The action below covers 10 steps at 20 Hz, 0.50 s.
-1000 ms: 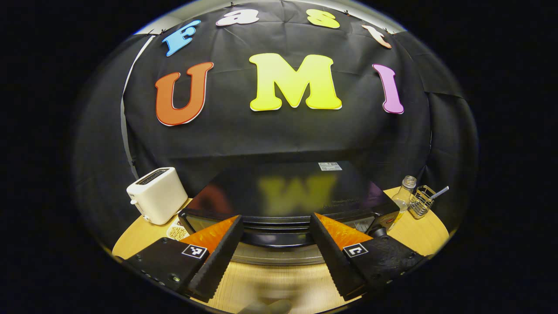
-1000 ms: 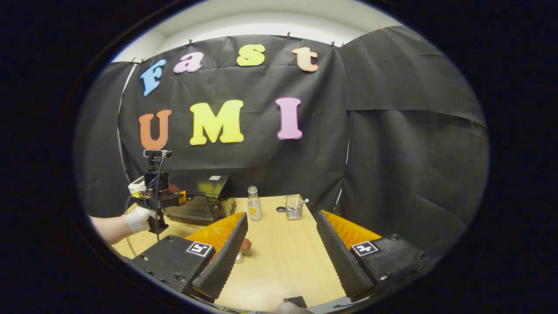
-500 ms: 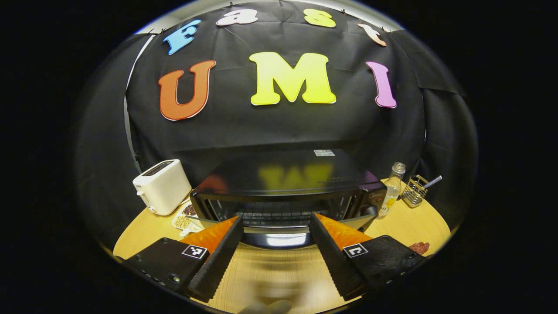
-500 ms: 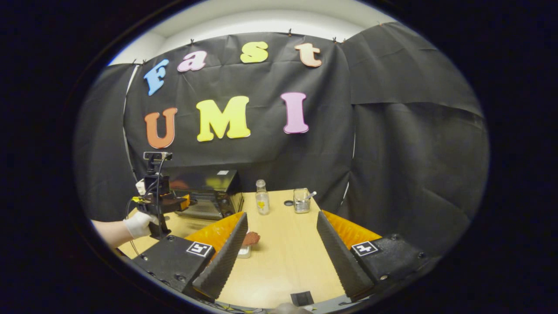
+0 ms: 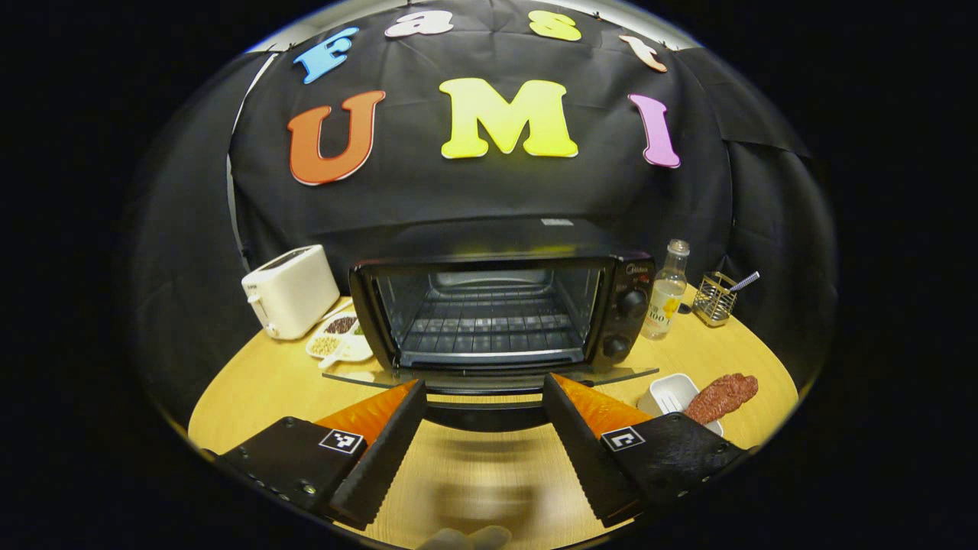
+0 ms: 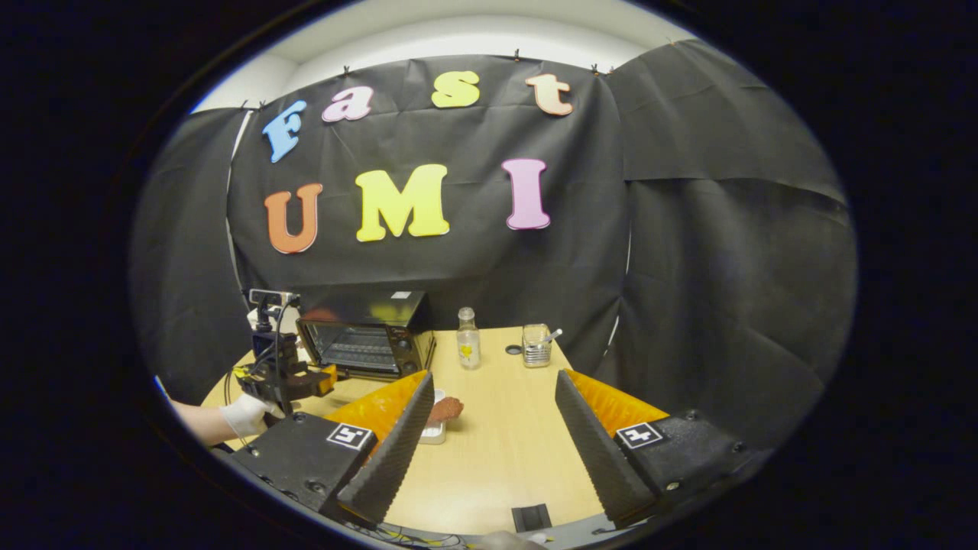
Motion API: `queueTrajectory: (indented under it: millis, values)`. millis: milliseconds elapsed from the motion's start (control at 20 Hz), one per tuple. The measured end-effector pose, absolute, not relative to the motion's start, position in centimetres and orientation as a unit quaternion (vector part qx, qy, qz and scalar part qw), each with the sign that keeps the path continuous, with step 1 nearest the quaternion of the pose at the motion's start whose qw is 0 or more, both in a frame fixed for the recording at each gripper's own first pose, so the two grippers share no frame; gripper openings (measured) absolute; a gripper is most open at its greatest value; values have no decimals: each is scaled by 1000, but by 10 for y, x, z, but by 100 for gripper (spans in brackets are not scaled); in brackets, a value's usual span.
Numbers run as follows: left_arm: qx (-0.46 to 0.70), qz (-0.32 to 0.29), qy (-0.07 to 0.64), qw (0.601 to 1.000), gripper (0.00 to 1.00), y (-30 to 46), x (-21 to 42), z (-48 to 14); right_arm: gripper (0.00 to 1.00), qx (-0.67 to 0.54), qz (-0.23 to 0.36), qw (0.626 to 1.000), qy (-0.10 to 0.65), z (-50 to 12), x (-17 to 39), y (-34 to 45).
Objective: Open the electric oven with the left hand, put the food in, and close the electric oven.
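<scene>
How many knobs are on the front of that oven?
2, both on the oven's right-hand panel: one knob higher up, the other knob directly below it. Its open door lies flat in front, hiding nothing there.

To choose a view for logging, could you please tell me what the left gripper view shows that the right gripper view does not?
Left gripper view: the divided dish of beans beside the oven. Right gripper view: a gloved hand holding the left gripper before the oven door. Both: the open oven, bottle, wire holder and meat on the table.
</scene>
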<state>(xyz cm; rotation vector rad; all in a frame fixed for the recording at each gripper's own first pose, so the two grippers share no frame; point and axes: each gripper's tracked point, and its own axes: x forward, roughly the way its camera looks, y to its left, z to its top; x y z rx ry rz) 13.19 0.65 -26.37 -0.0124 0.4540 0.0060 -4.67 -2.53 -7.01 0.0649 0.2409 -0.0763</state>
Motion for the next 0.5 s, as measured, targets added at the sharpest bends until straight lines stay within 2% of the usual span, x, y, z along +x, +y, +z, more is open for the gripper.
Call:
queueTrajectory:
  millis: [100, 500]
  values:
    - [-16, 4, 236, 972, 97, 5, 125, -272, 100, 33, -33, 991, 126, -75, -50, -21]
    - [-5, -1, 270, 963, 94, -1, 104, -308, 100, 30, -26, 988, 147, -90, -56, -15]
